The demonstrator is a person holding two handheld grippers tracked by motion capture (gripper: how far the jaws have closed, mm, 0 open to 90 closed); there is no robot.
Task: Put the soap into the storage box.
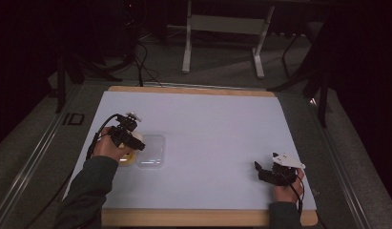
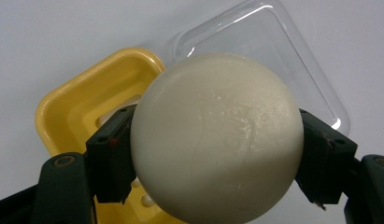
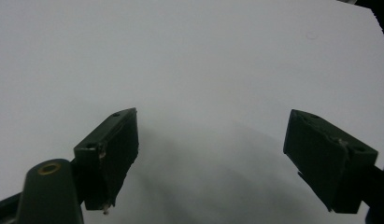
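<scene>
White mat (image 1: 208, 124): left gripper (image 2: 216, 154) clamps cream ball (image 2: 216, 140), seemingly above yellow tray (image 2: 82, 107); right gripper (image 3: 213, 158) gapes.

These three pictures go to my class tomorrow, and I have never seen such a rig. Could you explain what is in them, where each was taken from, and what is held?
A person sits at a white table with a hand-held two-jaw gripper in each hand. The high view looks down from above; the other two come from cameras riding on the grippers. The left gripper clamps a cream ball above a yellow dish and its clear lid. The right gripper stands open, holding nothing, over bare table.
</scene>
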